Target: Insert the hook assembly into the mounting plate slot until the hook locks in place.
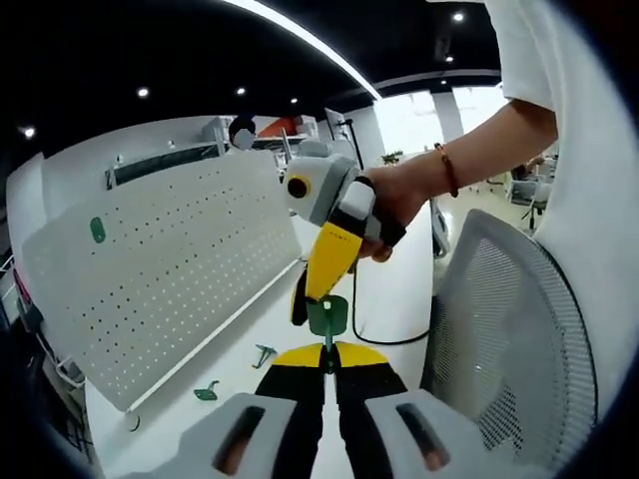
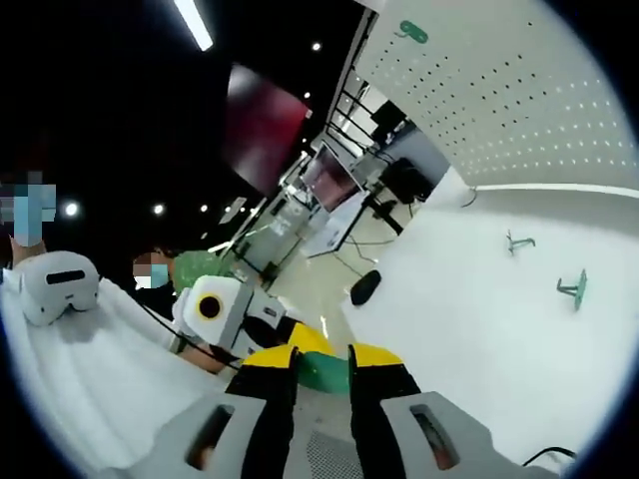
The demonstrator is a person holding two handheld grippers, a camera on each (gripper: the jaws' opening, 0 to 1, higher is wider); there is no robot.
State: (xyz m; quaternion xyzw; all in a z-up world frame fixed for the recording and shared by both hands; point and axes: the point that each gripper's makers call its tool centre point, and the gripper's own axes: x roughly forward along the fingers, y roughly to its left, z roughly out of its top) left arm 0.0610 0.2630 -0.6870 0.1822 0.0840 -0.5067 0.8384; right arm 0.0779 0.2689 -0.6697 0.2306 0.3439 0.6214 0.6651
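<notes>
The jaws of the left gripper (image 1: 328, 361) sit close together, pinching the thin stem of a green hook (image 1: 327, 315), whose round base stands just above the yellow tips. In the left gripper view the right gripper (image 1: 300, 307), held by a hand (image 1: 391, 205), comes in from above with its yellow jaw against the same green hook. In the right gripper view, that gripper's jaws stand slightly apart with the green piece lying between their tips; whether they press on it is hard to tell from this angle. The white pegboard (image 1: 170, 269) stands upright along the far edge of the white table (image 2: 469, 329), with 1 green hook piece (image 1: 97, 230) already mounted near its upper left corner. 2 spare green hooks (image 1: 264, 353) lie on the table close to the pegboard's lower edge. A mesh chair (image 1: 514, 339) stands beside the table's right edge.
</notes>
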